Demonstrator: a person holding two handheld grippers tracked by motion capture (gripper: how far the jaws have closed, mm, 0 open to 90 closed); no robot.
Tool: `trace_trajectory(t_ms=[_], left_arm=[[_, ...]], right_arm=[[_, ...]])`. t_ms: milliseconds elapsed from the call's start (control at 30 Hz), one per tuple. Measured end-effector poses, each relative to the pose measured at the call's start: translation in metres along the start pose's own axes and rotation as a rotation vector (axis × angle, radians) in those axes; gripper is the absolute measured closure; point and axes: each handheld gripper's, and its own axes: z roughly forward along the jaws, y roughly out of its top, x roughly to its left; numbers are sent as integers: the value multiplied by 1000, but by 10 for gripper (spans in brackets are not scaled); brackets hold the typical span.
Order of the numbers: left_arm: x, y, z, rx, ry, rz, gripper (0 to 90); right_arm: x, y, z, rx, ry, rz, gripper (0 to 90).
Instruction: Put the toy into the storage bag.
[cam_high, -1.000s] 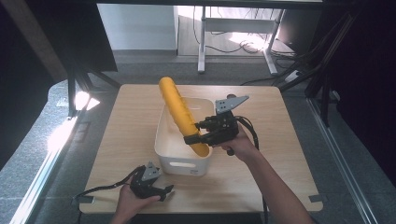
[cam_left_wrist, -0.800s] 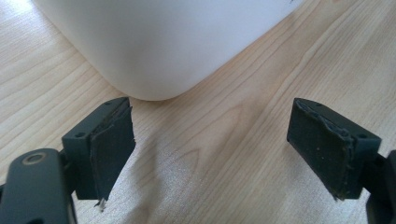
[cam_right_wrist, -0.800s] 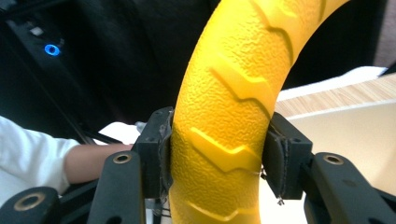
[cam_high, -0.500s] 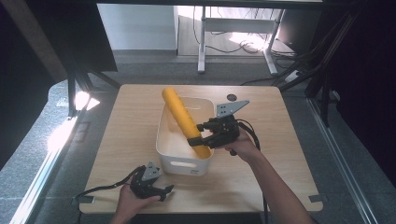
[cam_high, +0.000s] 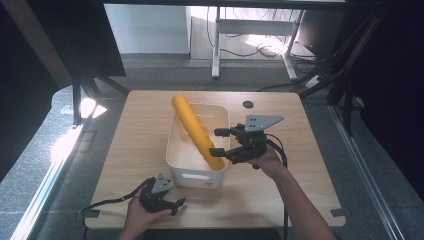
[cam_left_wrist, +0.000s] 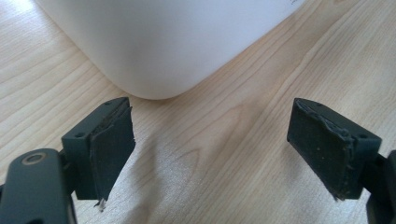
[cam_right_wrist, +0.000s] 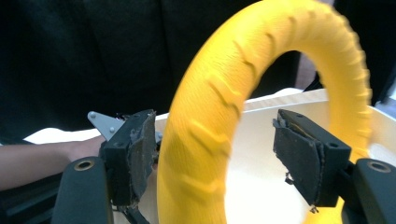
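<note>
A yellow ribbed ring (cam_high: 196, 131) stands on edge in the white bin (cam_high: 195, 177), its upper part leaning past the bin's far rim. My right gripper (cam_high: 215, 142) reaches in from the bin's right side. Its jaws have just been opening and now stand wide apart, with the ring (cam_right_wrist: 210, 130) between them, close to one pad and well clear of the other. My left gripper (cam_high: 175, 204) lies open in a hand at the table's near edge. In the left gripper view, the left gripper (cam_left_wrist: 210, 140) faces a rounded corner of the bin (cam_left_wrist: 163, 42) with only bare wood between its jaws.
The bin sits mid-table on the light wooden tabletop (cam_high: 135, 130). A small dark round hole (cam_high: 248, 104) is at the far right of the top. A black cable (cam_high: 107, 204) trails left from the left gripper. Beyond the table's edges lies dark floor.
The right gripper's jaws have opened off the ring and the hand has shifted slightly right. The ring has sunk lower into the bin. The left hand has stayed put.
</note>
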Motion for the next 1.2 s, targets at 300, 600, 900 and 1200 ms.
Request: trace_trajectory(t_ms=[300,600,900,1200], left_arm=[[0,-1,-4,7,6,23,148],[-1,-1,-6,-2,16,17,148],[-1,-2,-5,6,18,23,148],[-1,-3,-3,9,20,25,148]], right_arm=[[0,-39,-41,-10,-198,1,313],[-9,-98,-78,77,-387,55,324],[-15,-136,-86,169,-419,110,329],[-21,-149,-78,221,-414,138,328]])
